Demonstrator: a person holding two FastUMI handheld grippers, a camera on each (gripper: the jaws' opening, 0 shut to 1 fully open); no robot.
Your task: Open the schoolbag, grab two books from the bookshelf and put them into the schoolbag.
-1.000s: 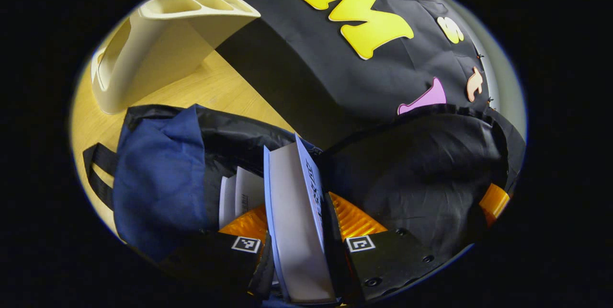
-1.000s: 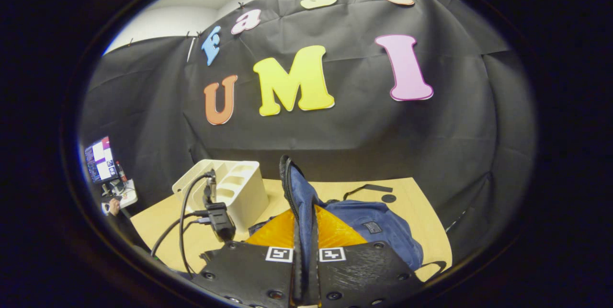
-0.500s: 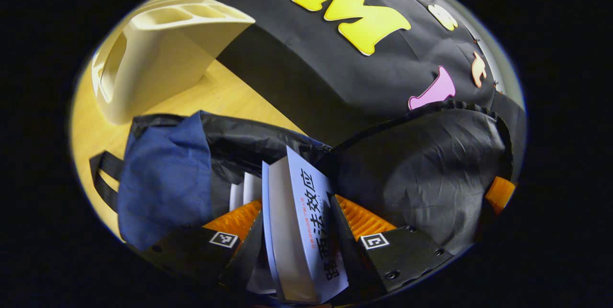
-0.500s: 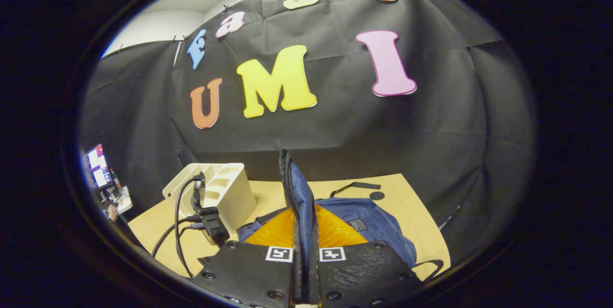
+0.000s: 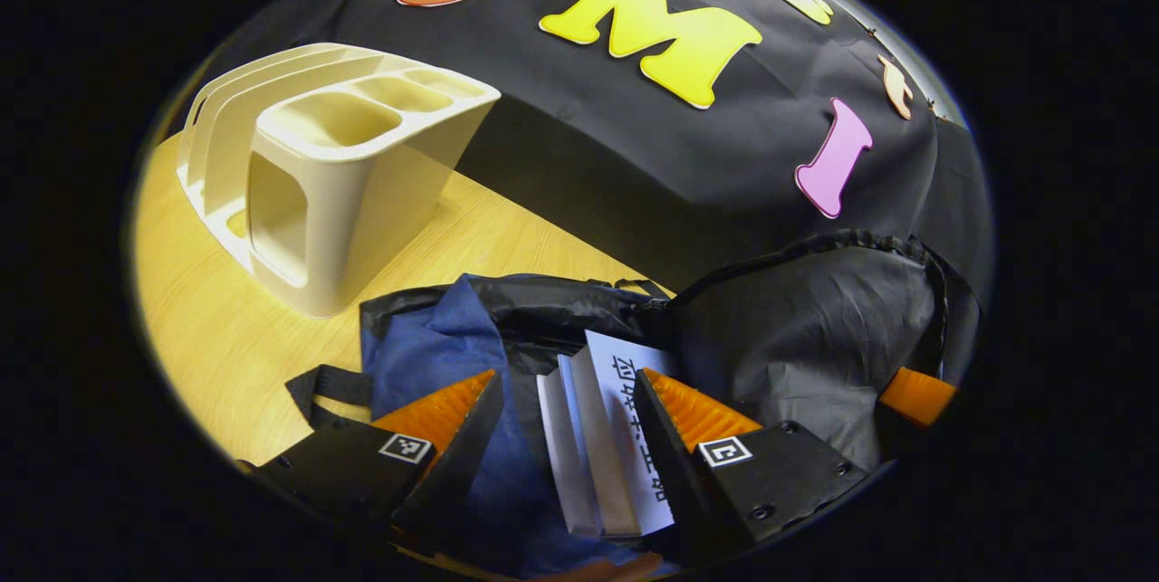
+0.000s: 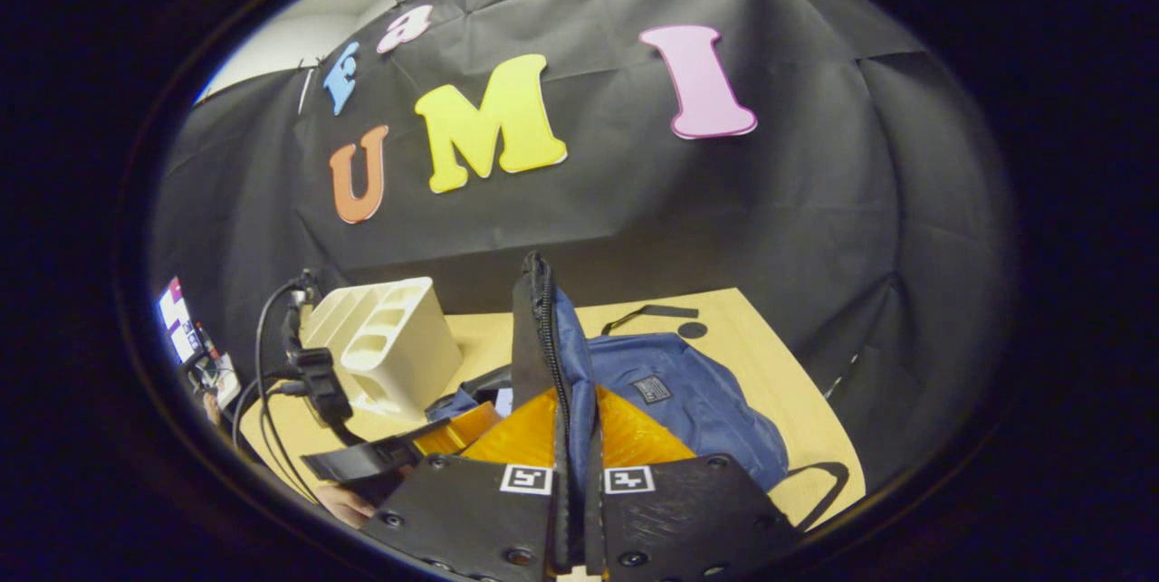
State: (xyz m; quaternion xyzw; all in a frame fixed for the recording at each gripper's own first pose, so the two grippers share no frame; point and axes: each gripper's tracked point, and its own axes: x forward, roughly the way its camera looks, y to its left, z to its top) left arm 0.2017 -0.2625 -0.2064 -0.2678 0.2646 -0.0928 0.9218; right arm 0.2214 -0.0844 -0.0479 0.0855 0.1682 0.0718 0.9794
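The blue schoolbag (image 5: 426, 356) lies open on the wooden table. Two white books (image 5: 602, 437) stand in its mouth. In the left gripper view my left gripper (image 5: 570, 405) is open just above them, its fingers spread to either side and touching neither book. In the right gripper view my right gripper (image 6: 572, 405) is shut on the bag's zipped flap edge (image 6: 541, 319) and holds it upright. The flap's black lining (image 5: 815, 329) rises at the right of the left gripper view. The cream bookshelf (image 5: 335, 166) stands behind the bag with its slots bare.
The bookshelf (image 6: 380, 338) sits left of the bag (image 6: 688, 387) in the right gripper view. My left gripper (image 6: 426, 442) with its cables shows at lower left. A black strap (image 6: 647, 312) lies on the table (image 6: 788, 401) behind the bag.
My left gripper has let go of the book and drawn back out of the bag; the book now rests inside beside the other. The right gripper still holds the flap up.
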